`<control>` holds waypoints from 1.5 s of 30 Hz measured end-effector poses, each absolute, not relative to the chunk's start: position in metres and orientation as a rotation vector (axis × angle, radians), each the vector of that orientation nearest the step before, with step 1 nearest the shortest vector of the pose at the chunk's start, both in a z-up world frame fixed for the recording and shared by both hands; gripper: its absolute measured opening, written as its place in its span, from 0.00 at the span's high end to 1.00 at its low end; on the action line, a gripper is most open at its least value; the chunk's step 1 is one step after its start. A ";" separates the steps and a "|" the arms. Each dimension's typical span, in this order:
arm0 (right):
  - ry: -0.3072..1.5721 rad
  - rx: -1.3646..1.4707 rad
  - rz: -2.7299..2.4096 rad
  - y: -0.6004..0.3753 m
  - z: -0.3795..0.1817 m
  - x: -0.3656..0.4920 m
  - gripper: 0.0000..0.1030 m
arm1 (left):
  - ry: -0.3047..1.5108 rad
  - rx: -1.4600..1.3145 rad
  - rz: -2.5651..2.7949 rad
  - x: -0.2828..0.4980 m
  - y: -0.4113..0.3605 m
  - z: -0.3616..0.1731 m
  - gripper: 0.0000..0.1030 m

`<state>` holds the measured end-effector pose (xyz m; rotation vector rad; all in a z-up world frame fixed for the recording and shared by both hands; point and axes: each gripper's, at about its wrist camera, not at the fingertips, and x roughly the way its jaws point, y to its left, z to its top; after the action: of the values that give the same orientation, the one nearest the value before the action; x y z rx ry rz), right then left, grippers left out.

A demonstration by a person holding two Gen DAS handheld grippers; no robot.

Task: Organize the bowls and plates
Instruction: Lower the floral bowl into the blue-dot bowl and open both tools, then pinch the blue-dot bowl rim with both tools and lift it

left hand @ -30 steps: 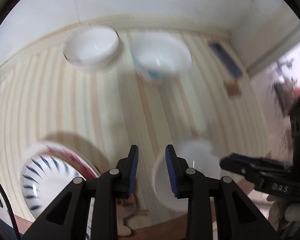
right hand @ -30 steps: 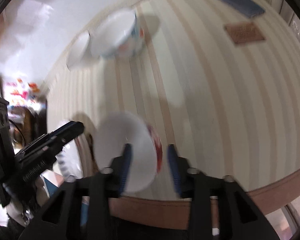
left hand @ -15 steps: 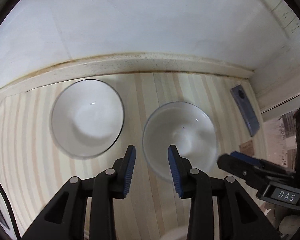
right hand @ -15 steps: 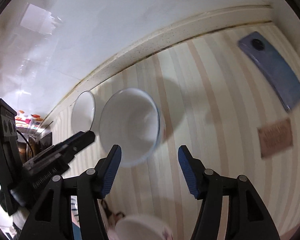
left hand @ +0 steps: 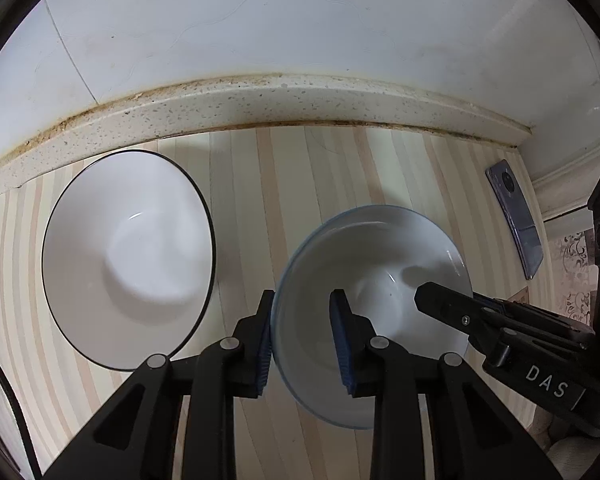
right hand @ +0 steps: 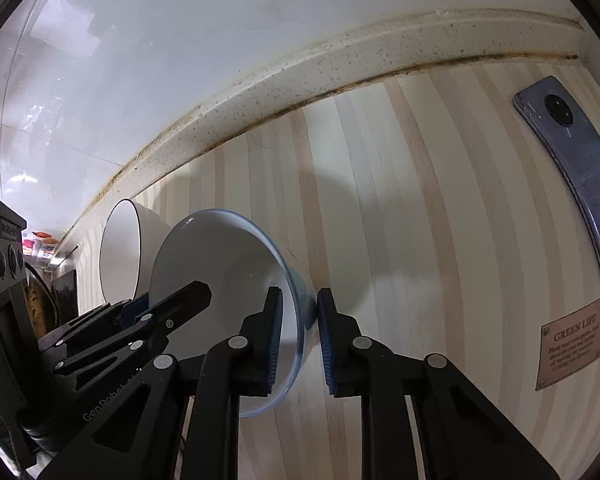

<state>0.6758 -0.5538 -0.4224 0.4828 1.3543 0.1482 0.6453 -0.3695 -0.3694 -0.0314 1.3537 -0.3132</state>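
Both claws, left (left hand: 302, 330) and right (right hand: 299, 334), straddle the blue-rimmed white ceramic bowl (left hand: 374, 280) at lower centre, jaws unclenched; we should clamp evenly before lifting

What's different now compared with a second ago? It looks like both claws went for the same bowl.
Both grippers moved away from the plates toward the wall. The left gripper and right gripper now each straddle the rim of the blue-rimmed bowl, one finger inside, one outside; whether they pinch it is unclear. The black-rimmed bowl and the phone stayed put on the striped counter.
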 end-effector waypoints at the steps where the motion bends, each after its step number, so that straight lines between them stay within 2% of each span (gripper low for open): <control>1: 1.353 0.486 0.145 -0.554 -0.422 0.675 0.81 | 1.351 -0.030 -0.313 0.646 -0.370 -0.368 0.76; 14: 1.326 0.484 0.137 -0.551 -0.373 0.637 0.81 | 1.298 0.008 -0.365 0.613 -0.372 -0.317 0.76; 27: 1.340 0.443 0.143 -0.538 -0.310 0.534 0.82 | 1.328 0.036 -0.447 0.517 -0.362 -0.277 0.76; 34: 1.419 0.453 0.125 -0.527 -0.323 0.476 0.82 | 1.389 0.064 -0.474 0.479 -0.359 -0.289 0.76; 45: 1.543 0.518 0.088 -0.529 -0.378 0.451 0.82 | 1.479 0.150 -0.475 0.469 -0.376 -0.325 0.76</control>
<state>0.4509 -0.5286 -0.3784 0.5183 1.5425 0.0882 0.4690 -0.3759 -0.3252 0.1504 1.4794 -0.4753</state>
